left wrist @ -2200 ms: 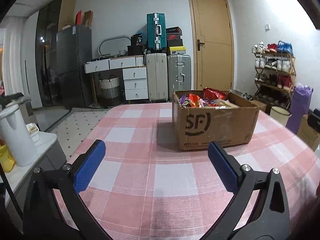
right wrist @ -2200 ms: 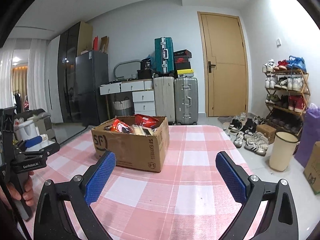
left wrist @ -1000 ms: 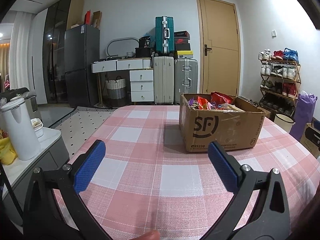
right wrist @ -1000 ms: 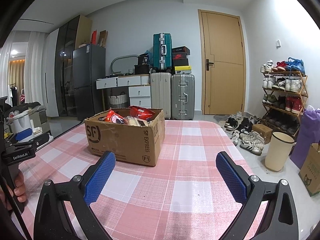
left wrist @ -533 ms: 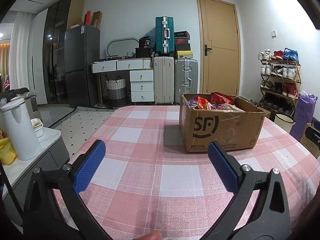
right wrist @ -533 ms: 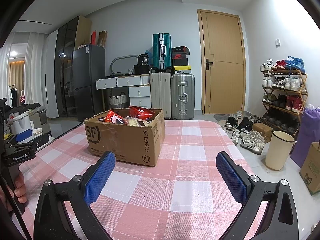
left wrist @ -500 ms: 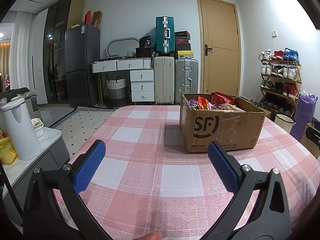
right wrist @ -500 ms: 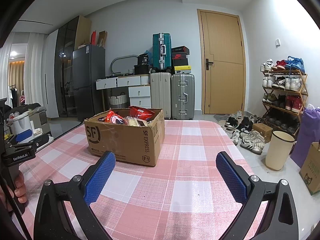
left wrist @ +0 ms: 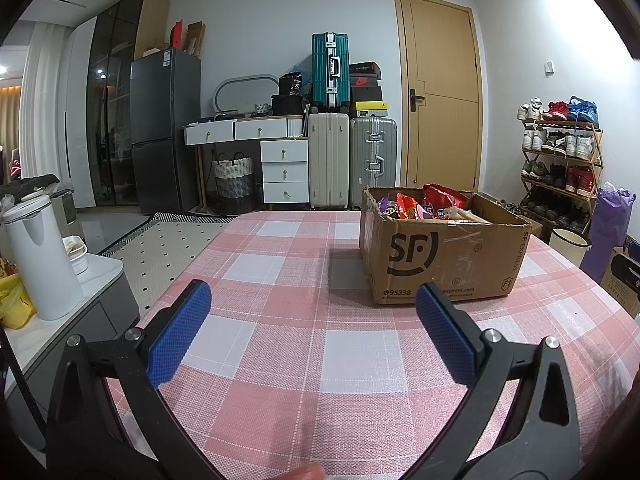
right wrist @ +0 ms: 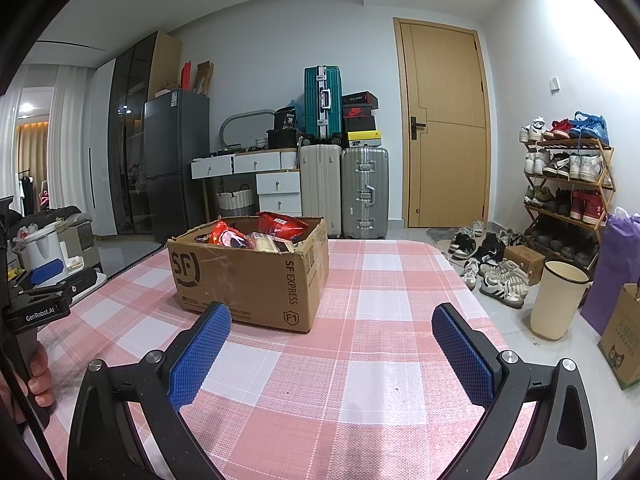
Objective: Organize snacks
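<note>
Checked table [left wrist: 280, 344], nothing moved in the last half second: both views steady.
Snacks [right wrist: 256, 236] sit piled inside the cardboard box [left wrist: 440, 264]; my left jaws [left wrist: 312, 300] and right jaws [right wrist: 332, 320] gape empty, short of the box.

I'm looking into a lived-in home: fridge [left wrist: 166, 132], stacked suitcases [left wrist: 352, 160], a shoe rack [left wrist: 560, 160], checked tabletop [left wrist: 320, 272].

Black hand-held gripper [left wrist: 312, 300], blue textured pads [left wrist: 176, 336], silver screws.
</note>
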`<state>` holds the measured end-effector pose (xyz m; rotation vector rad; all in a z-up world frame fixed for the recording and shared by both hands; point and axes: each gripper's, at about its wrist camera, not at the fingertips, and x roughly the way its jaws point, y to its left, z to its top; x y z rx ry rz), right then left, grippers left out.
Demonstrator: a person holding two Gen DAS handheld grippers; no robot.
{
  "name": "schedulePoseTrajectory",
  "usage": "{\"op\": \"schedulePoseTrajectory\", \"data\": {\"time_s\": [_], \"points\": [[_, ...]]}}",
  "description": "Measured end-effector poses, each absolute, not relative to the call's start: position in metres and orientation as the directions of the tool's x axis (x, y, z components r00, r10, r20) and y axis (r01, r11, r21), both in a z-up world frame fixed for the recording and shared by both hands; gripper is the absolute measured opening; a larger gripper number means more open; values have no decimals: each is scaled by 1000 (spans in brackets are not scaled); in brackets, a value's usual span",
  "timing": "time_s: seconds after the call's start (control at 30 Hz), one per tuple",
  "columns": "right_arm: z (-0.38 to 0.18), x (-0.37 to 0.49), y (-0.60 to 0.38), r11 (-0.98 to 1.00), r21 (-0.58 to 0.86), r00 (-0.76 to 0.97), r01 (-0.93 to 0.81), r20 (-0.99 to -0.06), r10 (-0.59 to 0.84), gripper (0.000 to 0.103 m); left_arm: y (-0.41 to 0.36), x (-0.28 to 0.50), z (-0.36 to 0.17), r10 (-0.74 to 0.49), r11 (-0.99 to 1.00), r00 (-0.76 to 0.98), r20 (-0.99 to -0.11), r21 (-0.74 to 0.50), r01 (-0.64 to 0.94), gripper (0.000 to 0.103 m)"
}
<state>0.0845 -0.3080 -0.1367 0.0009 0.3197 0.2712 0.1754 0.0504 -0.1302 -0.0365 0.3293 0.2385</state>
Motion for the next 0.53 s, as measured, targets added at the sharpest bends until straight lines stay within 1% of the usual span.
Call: {"op": "schedulePoseTrajectory", "data": {"time_s": [0.37,0.53], "points": [[-137,84,-308,964,44,913,-262,-311,263,102,51,175,-130,226,971,918,-326,3,-238,102],[-137,85,-308,964,42,913,-263,-312,262,102,51,172,-130,221,973,924,-313,0,-232,102]]}}
